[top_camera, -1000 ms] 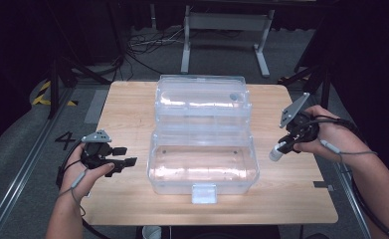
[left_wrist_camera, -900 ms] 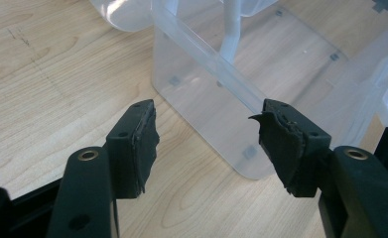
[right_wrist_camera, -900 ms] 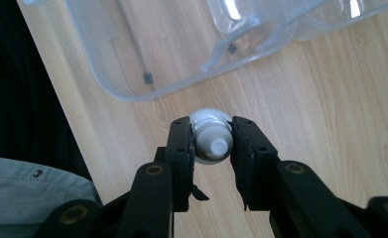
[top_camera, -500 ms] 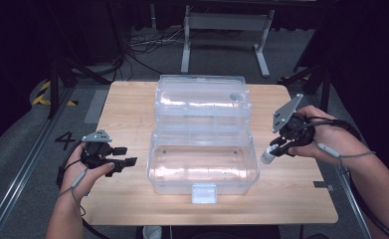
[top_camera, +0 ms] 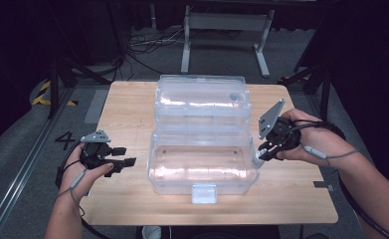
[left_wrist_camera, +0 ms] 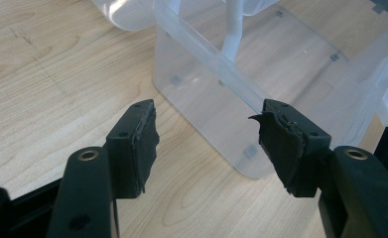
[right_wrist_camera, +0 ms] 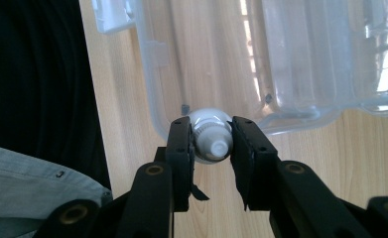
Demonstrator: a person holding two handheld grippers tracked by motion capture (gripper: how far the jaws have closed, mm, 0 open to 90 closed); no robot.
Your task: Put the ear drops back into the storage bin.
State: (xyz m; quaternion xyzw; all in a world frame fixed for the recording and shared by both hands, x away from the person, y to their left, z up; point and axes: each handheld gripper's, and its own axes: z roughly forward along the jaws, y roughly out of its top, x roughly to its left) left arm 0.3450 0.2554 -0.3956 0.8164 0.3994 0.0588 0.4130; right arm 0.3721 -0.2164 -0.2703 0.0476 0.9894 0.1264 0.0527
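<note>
A clear plastic box [top_camera: 154, 149] stands open mid-table, its lid [top_camera: 202, 102] laid back behind it. My right gripper [top_camera: 261, 153] is at the box's right rim, shut on a small white tube [top_camera: 258, 159]. In the right gripper view the tube [right_wrist_camera: 214, 144] sits cap-first between the jaws of the right gripper [right_wrist_camera: 211, 124], just over the box's edge [right_wrist_camera: 154, 99]. My left gripper [top_camera: 124, 156] hovers left of the box, open with nothing held. In the left gripper view the left gripper [left_wrist_camera: 204, 129] faces the box's corner [left_wrist_camera: 206, 84], its jaws wide apart.
The wooden table [top_camera: 127, 104] has bare surface on both sides of the box. A white latch [top_camera: 203, 192] sticks out at the box's front. A grey sleeve [right_wrist_camera: 23, 173] shows beside the table edge. Metal frame legs [top_camera: 222, 30] and cables lie on the floor beyond.
My right gripper has carried the white tube left and down, from beside the box to its right rim. The left gripper has stayed put.
</note>
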